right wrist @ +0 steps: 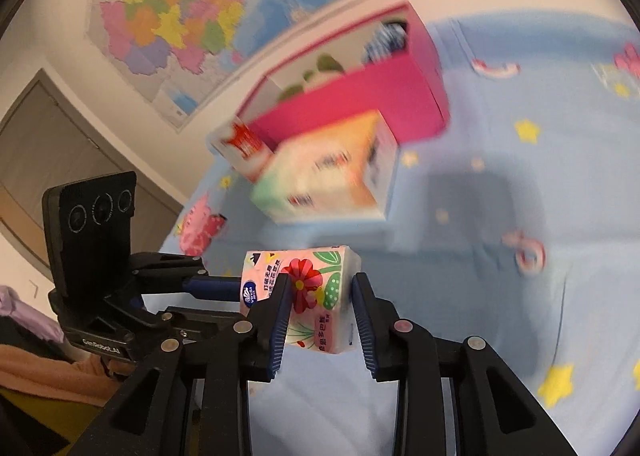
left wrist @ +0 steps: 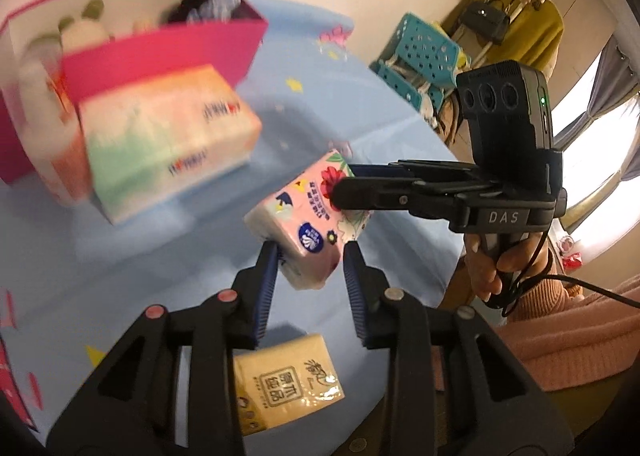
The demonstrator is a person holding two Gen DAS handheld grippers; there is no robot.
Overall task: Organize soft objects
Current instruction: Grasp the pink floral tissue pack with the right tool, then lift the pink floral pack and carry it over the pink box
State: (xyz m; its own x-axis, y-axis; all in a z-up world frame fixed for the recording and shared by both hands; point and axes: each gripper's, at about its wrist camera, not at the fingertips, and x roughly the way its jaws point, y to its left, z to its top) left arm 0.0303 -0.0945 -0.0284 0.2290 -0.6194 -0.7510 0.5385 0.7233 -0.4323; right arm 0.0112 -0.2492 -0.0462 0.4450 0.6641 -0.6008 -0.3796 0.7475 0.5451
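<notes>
Blue cartoon-print sheet [right wrist: 500, 215] beneath a wall map [right wrist: 180, 15].
Both tongs, left [left wrist: 310, 252] and right [right wrist: 320, 288], hold a floral tissue pack [left wrist: 308, 223]; the grip is unclear.

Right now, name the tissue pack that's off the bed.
The pink floral pack, held in the air between both grippers. The yellow pack and big pastel pack lie on the sheet.

left wrist: looks forward and down along its fingers [left wrist: 267, 276], close over the blue bedsheet [left wrist: 140, 256], facing the magenta box [left wrist: 168, 51] | right wrist: looks along its fingers [right wrist: 280, 320] from the opposite side, toward the map wall [right wrist: 180, 15] | shared: pink tissue pack [left wrist: 308, 223] [right wrist: 308, 288], large tissue pack [left wrist: 168, 139] [right wrist: 328, 171], box [right wrist: 360, 103], and each view shows the other gripper
</notes>
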